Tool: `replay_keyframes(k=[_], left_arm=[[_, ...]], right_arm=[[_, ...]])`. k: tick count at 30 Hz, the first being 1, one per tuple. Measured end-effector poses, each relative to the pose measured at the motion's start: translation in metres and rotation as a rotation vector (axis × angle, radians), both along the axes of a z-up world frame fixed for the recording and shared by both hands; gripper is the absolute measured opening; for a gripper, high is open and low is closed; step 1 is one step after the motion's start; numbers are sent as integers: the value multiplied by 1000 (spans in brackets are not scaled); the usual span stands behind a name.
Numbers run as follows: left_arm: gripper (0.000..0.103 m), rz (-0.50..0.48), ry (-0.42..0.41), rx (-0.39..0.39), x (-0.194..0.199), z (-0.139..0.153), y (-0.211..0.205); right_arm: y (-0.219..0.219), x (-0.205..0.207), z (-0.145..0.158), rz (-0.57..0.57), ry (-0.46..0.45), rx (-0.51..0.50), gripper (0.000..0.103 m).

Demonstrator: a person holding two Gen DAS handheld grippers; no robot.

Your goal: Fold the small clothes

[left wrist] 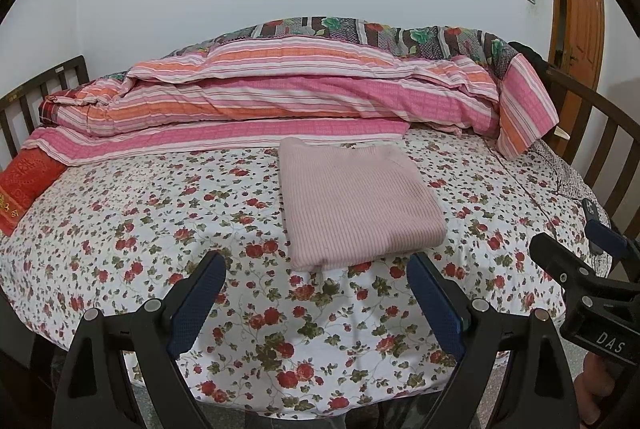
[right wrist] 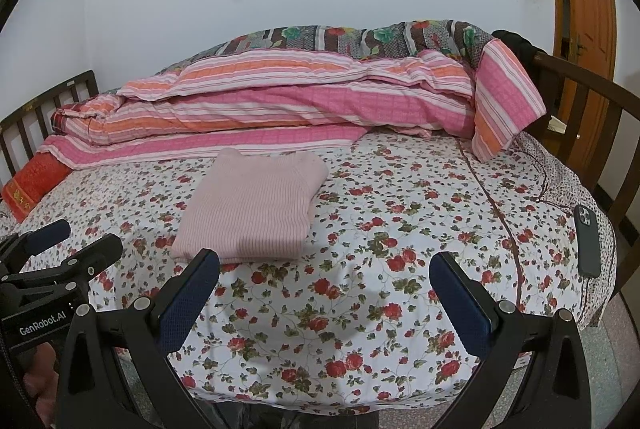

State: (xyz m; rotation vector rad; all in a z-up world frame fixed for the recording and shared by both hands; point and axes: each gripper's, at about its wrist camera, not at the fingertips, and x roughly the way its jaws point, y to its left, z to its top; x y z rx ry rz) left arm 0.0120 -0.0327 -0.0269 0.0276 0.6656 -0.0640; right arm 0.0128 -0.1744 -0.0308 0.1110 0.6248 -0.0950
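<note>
The pink ribbed sweater [left wrist: 358, 203] lies folded into a thick rectangle on the bed [left wrist: 160, 229], flat on the flowered sheet, its long axis running from the near edge away toward the rolled quilt [left wrist: 300, 93] at twelve o'clock. The knit ribs run along that same line, and the rounded fold edge faces the cameras. In the right wrist view the sweater [right wrist: 252, 205] sits at about eleven o'clock, leaning slightly right as it recedes.

The left hand-held gripper [left wrist: 316, 269] hovers just short of the sweater's near edge, blue textured pads spread wide, nothing between them. The right hand-held gripper [right wrist: 324, 267] is also wide open and empty, over bare sheet to the right of the sweater. Each shows in the other's view: white lettering "DAS" on the right one at four o'clock, "GenRobot.AI" on the left one at eight o'clock.

The quilt is striped pink, orange and white. A red embroidered pillow [right wrist: 34, 185] sits at nine o'clock, a dark smartphone [right wrist: 587, 241] lies face down at three o'clock.
</note>
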Motion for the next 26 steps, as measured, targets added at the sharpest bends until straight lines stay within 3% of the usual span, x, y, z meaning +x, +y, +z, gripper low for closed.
replay_keyframes(k=[26], left_arm=[[92,-2,-10,-2,3,2,5]], right_arm=[[0,1,0,2,1,-2,103]])
